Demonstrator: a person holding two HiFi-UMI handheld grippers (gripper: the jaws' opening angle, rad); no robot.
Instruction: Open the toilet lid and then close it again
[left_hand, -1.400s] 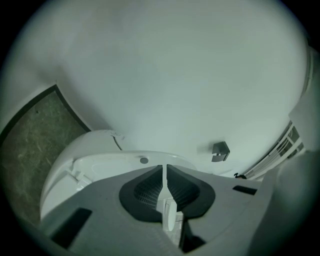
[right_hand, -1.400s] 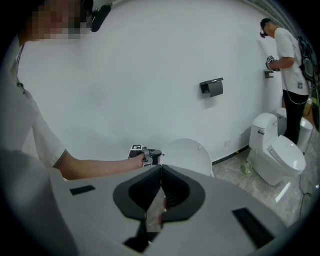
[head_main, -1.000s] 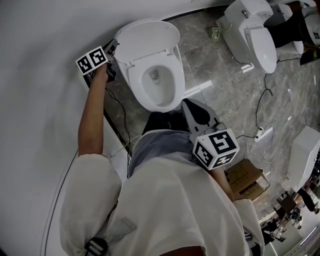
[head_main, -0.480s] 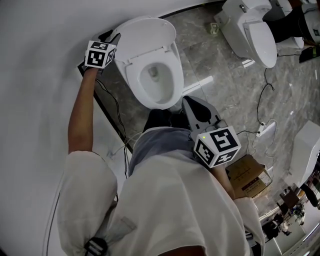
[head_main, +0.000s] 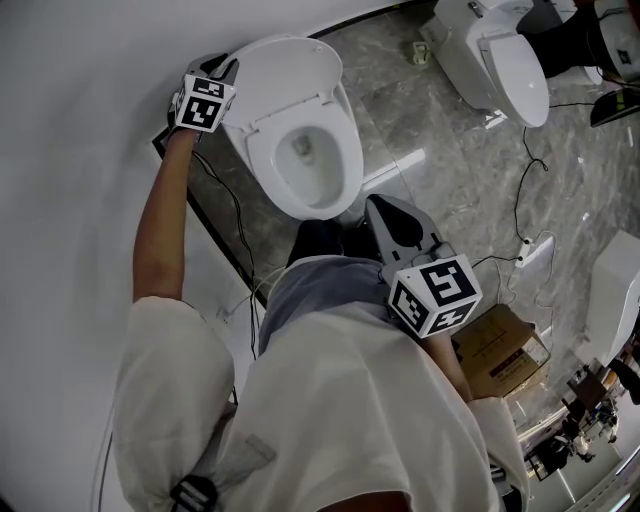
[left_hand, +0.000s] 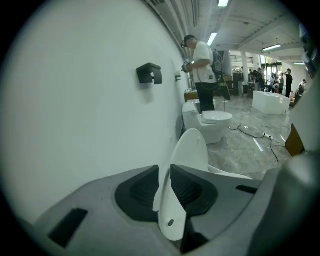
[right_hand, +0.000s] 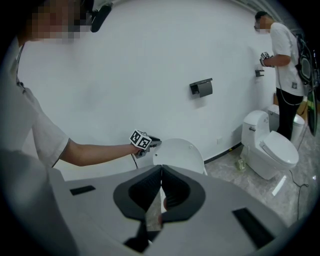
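The white toilet (head_main: 310, 160) stands against the wall with its lid (head_main: 288, 72) raised. My left gripper (head_main: 229, 68) is at the lid's left rim, next to the wall. In the left gripper view the lid (left_hand: 189, 155) runs edge-on between the two pads and fills the gap, with my left gripper (left_hand: 165, 175) closed on it; its jaws have just been closing. My right gripper (head_main: 379, 204) hangs in front of the bowl, held near my body, with nothing in it. In the right gripper view its tips (right_hand: 161, 172) meet, and the lid (right_hand: 180, 155) shows beyond them.
A second toilet (head_main: 495, 60) stands at the far right, with cables (head_main: 530, 170) trailing over the marble floor. A cardboard box (head_main: 505, 365) lies by my right side. A black paper holder (left_hand: 150, 73) hangs on the wall, and a person (left_hand: 202, 70) stands beyond.
My left gripper has rolled over and shifted up along the lid's left rim toward the wall. The lid stays raised. My right gripper has kept still.
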